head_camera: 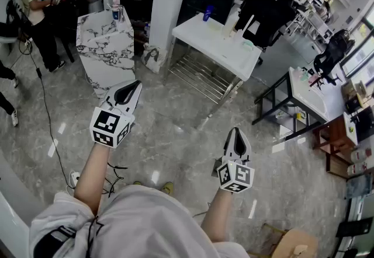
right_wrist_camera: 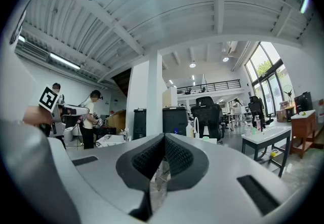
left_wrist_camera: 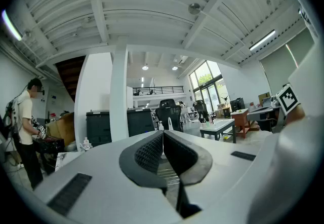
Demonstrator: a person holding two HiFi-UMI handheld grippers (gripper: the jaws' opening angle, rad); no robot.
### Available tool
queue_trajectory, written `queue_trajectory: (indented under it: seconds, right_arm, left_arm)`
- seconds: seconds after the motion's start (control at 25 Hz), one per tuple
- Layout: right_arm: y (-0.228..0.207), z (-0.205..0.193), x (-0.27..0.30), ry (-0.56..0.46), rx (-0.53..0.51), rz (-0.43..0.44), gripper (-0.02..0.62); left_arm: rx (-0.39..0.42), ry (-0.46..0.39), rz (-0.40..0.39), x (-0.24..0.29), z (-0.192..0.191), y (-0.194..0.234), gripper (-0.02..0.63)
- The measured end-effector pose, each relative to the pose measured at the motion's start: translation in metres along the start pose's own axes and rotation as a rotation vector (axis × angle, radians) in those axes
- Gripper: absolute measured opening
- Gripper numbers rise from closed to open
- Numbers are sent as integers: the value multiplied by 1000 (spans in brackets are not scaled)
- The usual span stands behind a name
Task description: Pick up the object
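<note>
Left tool (left_wrist_camera: 163, 139) jaws together, empty; white pillar (left_wrist_camera: 119, 96) beyond.

Which thing is the object cannot be told.
Far off, a blue cup (head_camera: 208, 13) stands upright at the far edge of the white tabletop (head_camera: 204, 38), white bottles (head_camera: 231, 24) just right of it; a small bottle (head_camera: 115, 8) stands on the marble tabletop (head_camera: 102, 46), left.

"The left tongs (head_camera: 136, 84) and right tongs (head_camera: 235, 131): what are the shells made of?"

"Smooth, matt, pale-grey plastic. The pads (left_wrist_camera: 149, 153) are black, finely ribbed and rubbery-looking."

"And the floor (head_camera: 175, 128) under them?"

"Glossy grey stone, veined, with lights mirrored in it."

"Ahead of the left tongs?"

"A marbled tabletop (head_camera: 108, 55), white with black veins. Ahead of the right tongs is a smooth white tabletop (head_camera: 213, 44) over a bare metal wire shelf (head_camera: 201, 79)."
</note>
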State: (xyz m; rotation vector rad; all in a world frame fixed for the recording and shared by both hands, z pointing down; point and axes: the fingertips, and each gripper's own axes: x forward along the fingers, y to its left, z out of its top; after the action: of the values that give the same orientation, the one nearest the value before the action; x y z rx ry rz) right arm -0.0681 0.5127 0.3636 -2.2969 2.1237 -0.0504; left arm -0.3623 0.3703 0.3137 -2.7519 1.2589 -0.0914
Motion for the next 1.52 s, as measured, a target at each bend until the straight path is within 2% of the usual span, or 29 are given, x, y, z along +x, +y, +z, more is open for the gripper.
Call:
queue_trajectory:
  seconds: [0.56, 1.32, 1.44, 1.52]
  right_arm:
    - [-15, 9, -4, -33, -11, 11, -5]
    - [-26, 8, -3, -32, 29, 9, 2]
    - [-25, 7, 0, -29, 24, 14, 3]
    - [-24, 5, 1, -28, 23, 20, 3]
  left_arm:
    - [11, -27, -9, 3, 8, -23, 21]
    - [36, 6, -44, 18, 4, -38, 23]
    - [34, 9, -50, 21, 4, -40, 31]
    - [37, 19, -54, 23, 0, -42, 69]
